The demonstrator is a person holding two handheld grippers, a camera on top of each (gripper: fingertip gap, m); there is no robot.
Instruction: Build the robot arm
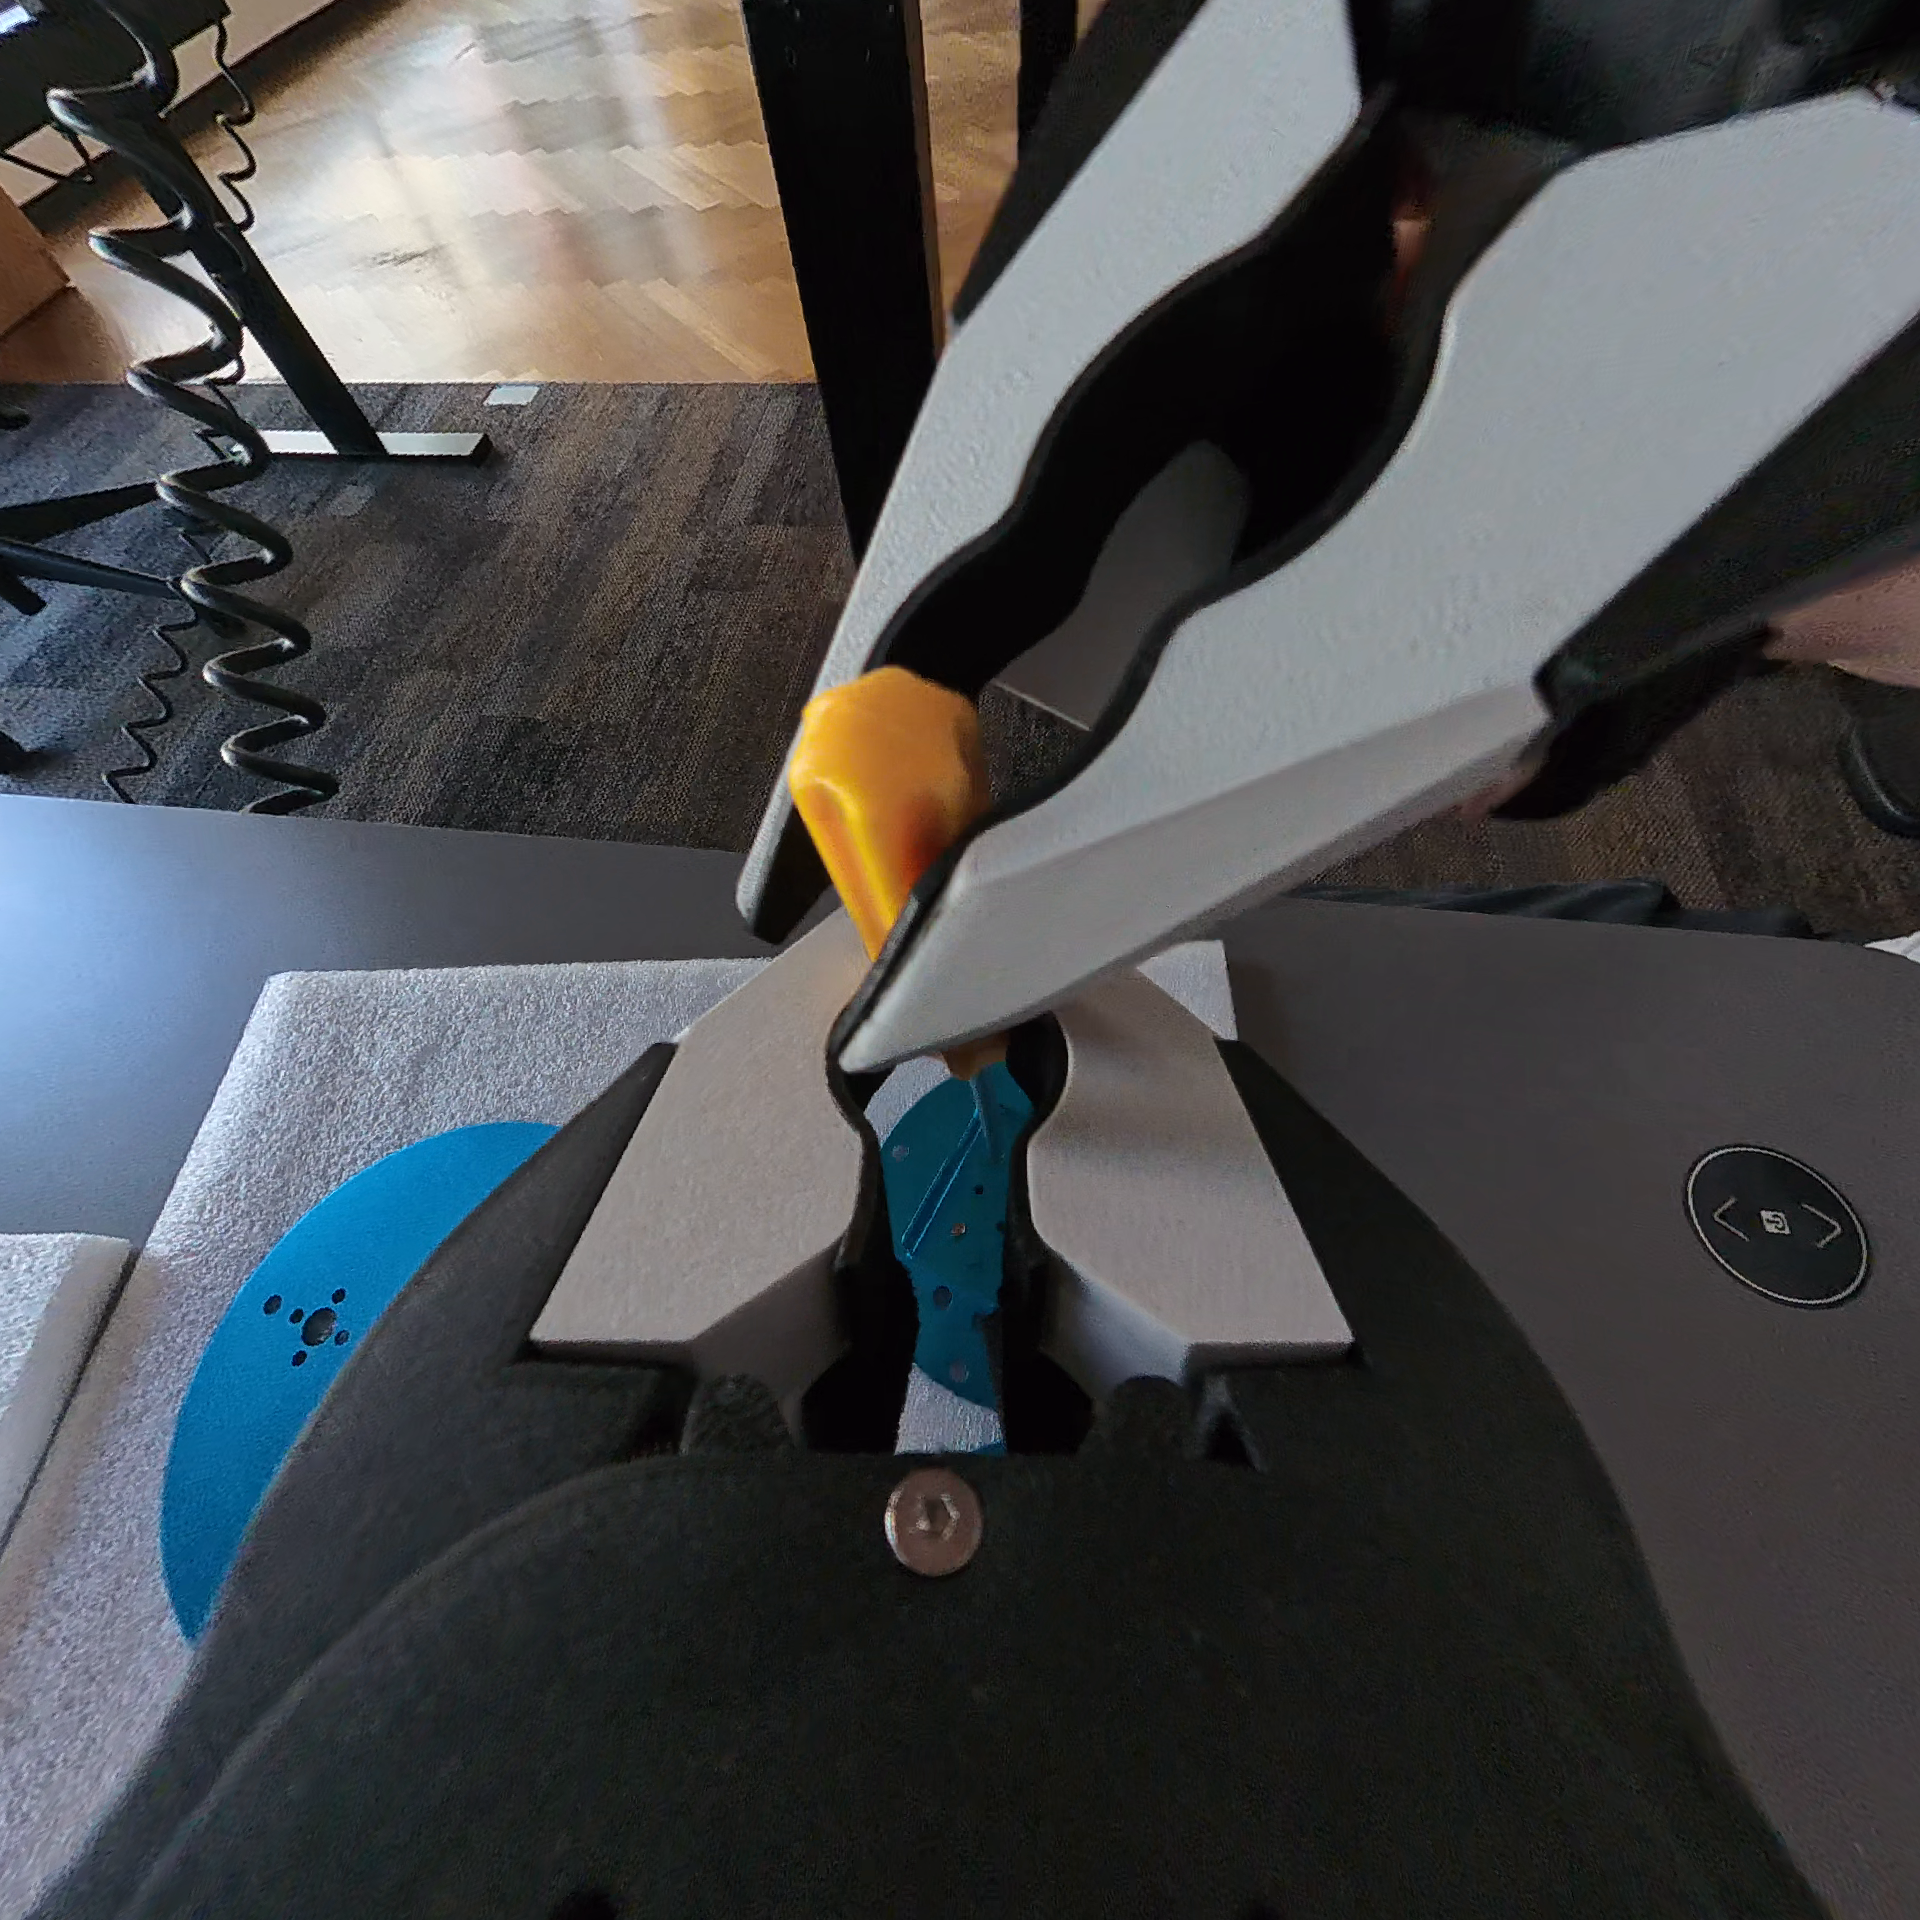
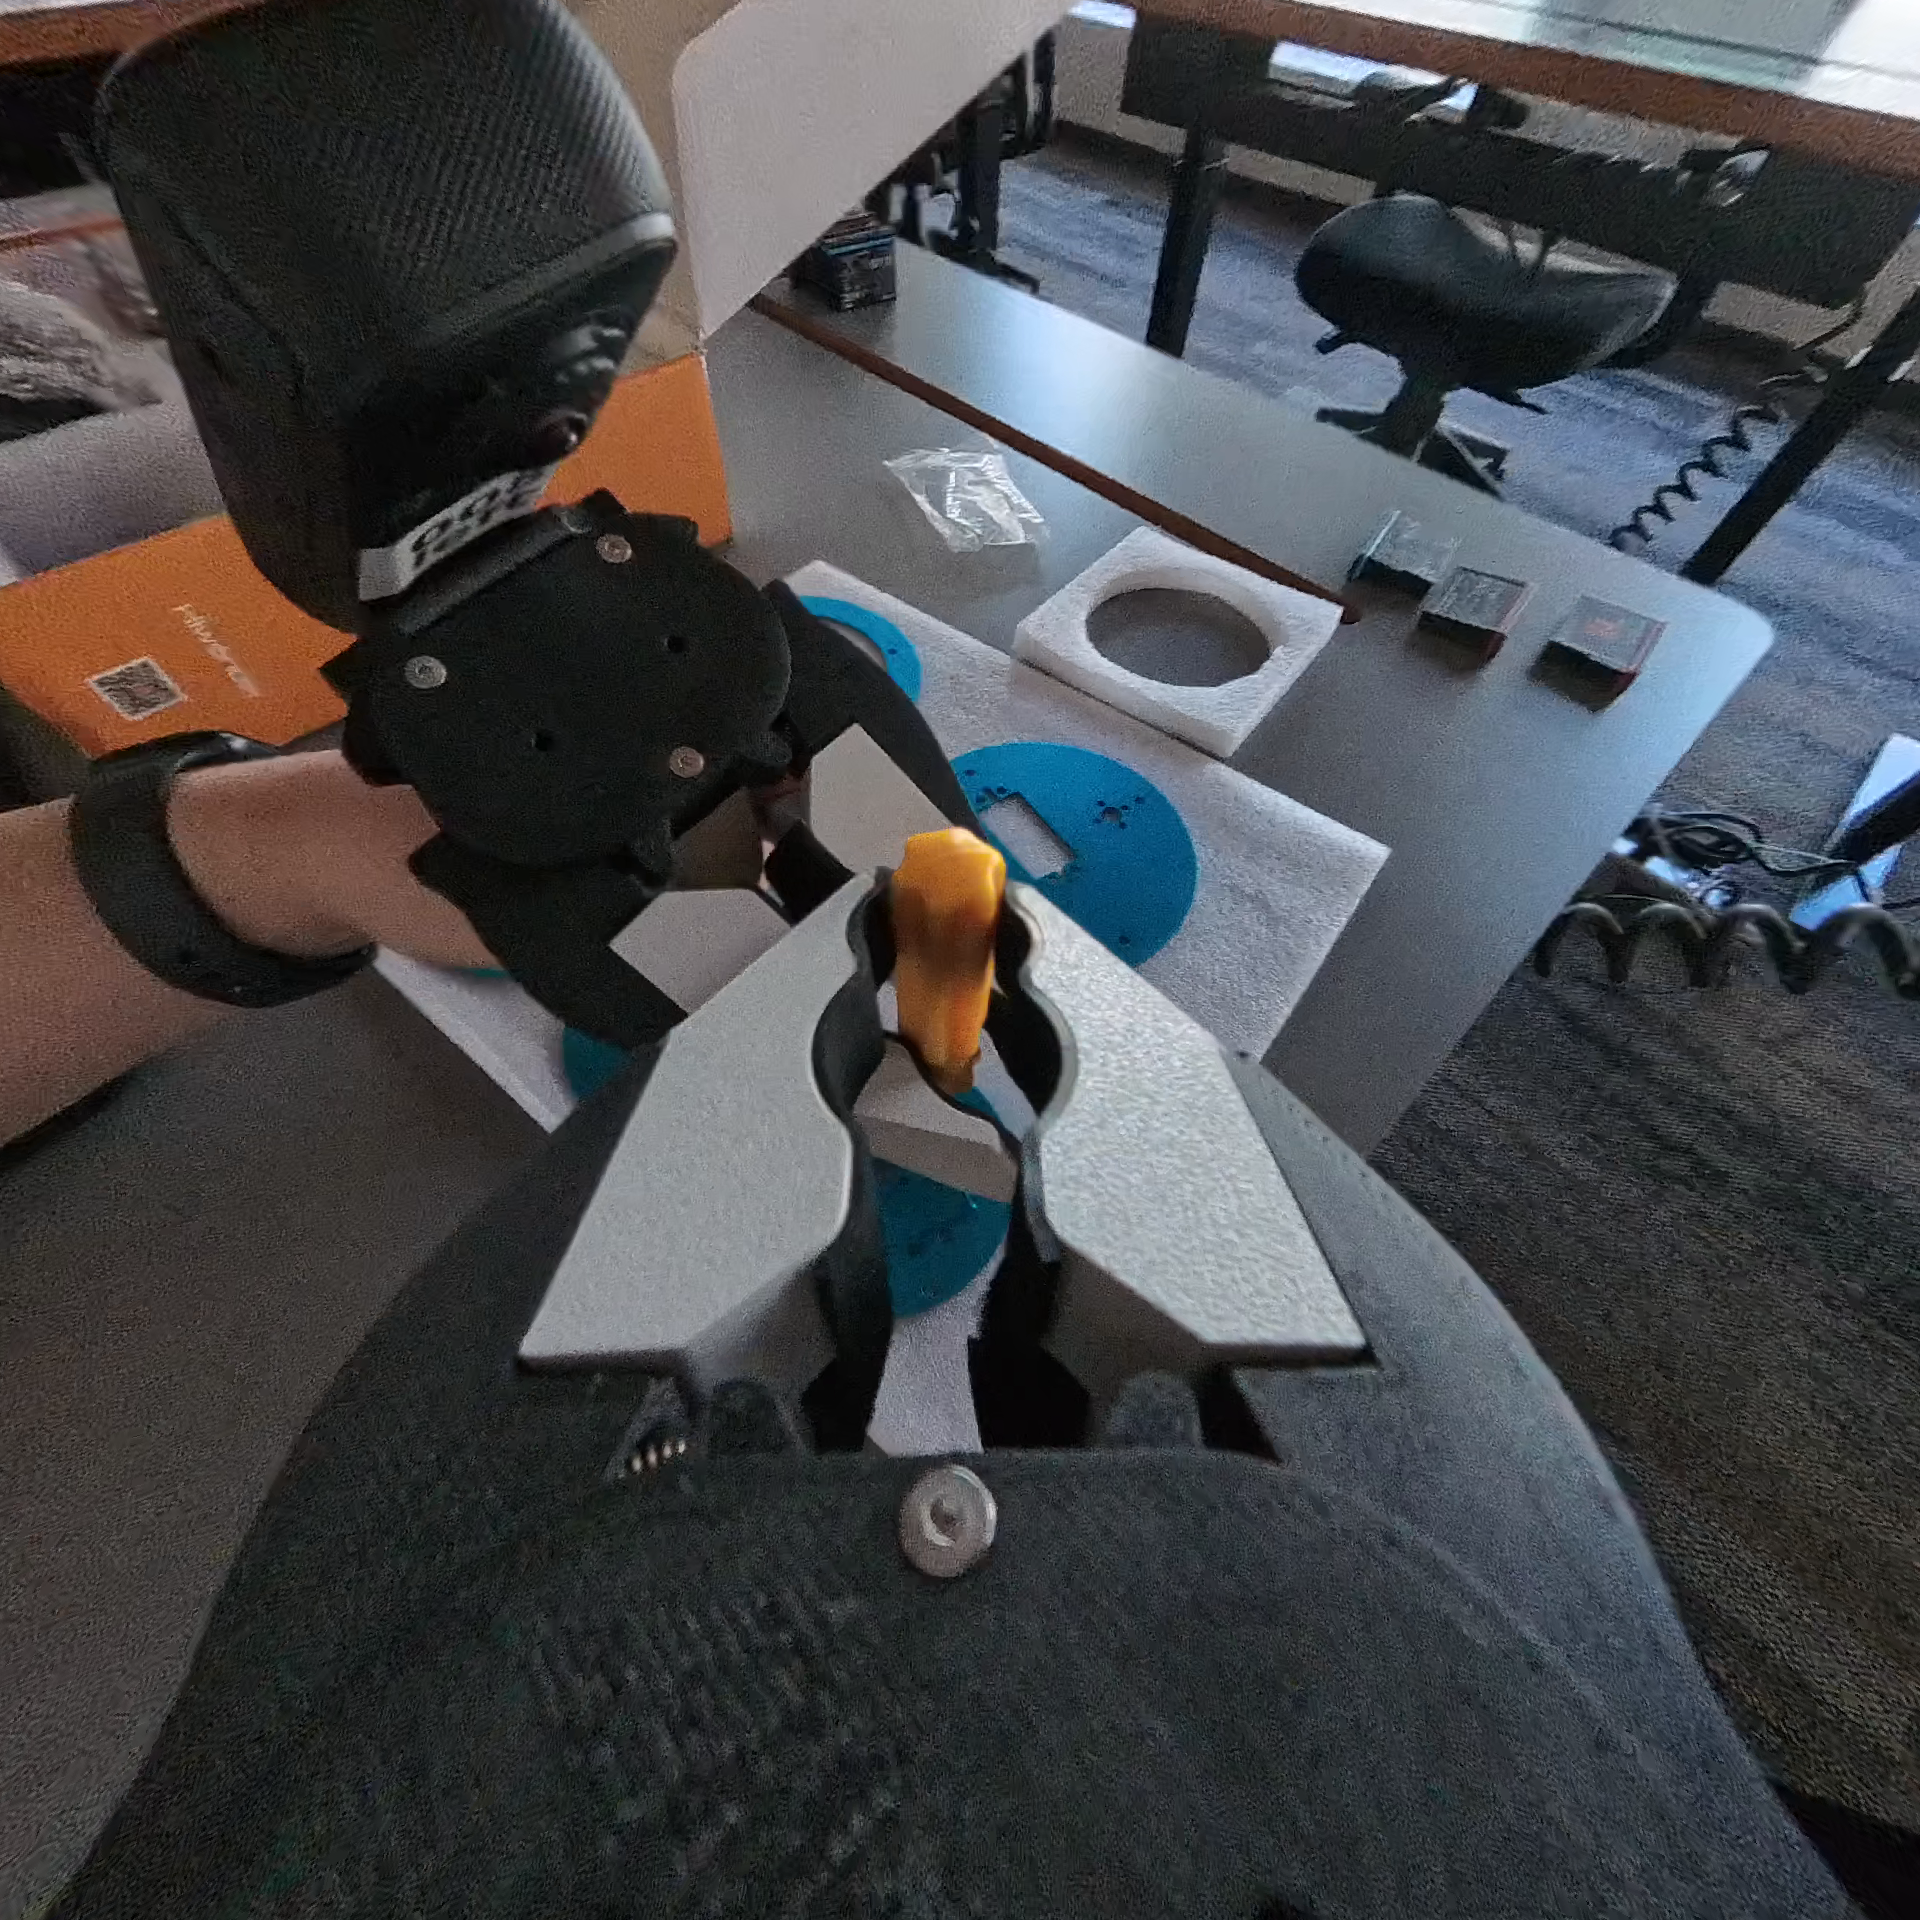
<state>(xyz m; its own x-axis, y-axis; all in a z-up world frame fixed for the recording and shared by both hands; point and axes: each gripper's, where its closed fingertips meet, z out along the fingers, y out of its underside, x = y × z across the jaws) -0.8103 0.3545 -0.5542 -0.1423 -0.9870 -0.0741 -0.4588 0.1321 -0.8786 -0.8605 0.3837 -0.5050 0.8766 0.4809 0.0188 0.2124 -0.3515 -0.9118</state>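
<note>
My right gripper is shut on the orange handle of a screwdriver. In the left wrist view it comes in from the upper right with the handle. The shaft slants down between my left gripper's fingers to a blue round plate on white foam. My left gripper has its jaws a narrow gap apart over that plate. Its tips are hidden behind the right gripper, so I cannot tell whether it holds anything. It shows in the right wrist view too.
More blue plates lie on the foam: one at left, one with a rectangular cutout. A foam ring, a plastic bag, small dark boxes and an orange box are on the grey table. My hands' fingertips stand some 7 cm from each other. It is some 7 cm from my left tips to the shaft.
</note>
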